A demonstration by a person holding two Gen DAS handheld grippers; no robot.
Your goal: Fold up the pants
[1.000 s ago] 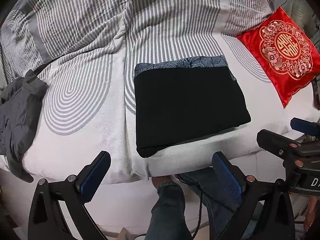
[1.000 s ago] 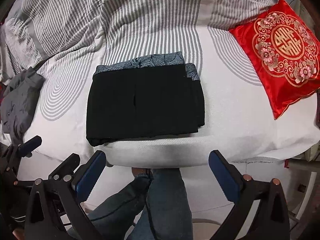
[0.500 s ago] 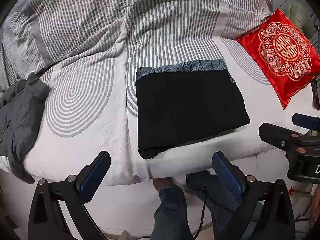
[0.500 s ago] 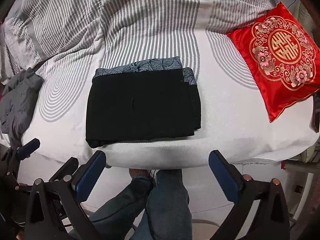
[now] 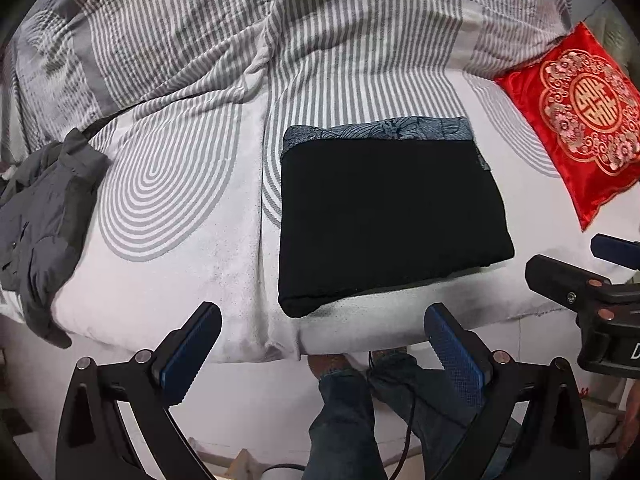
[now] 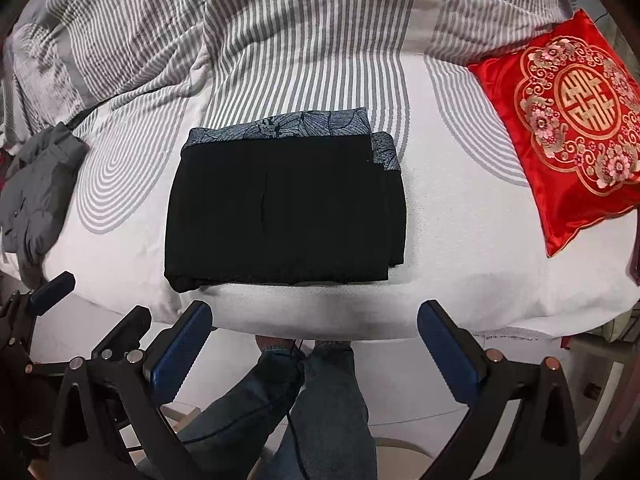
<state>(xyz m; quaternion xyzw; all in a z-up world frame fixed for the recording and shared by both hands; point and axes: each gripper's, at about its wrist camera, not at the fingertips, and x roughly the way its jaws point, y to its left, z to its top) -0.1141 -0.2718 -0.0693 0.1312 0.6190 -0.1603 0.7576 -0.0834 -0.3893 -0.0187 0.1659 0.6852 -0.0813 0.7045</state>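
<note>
We found the pants (image 6: 284,208) lying as a compact folded rectangle near the bed (image 6: 460,248) edge. Left gripper (image 5: 320,344) and right gripper (image 6: 314,336) hung short of it, fingers apart, empty. Folding appeared complete; at most a squaring of edges remained.

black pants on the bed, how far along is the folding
Done: the black pants with the blue-grey patterned band lie as a compact folded rectangle on the striped bedcover. In hand: nothing; left gripper and right gripper are open, off the bed. Left: seemingly nothing.
</note>
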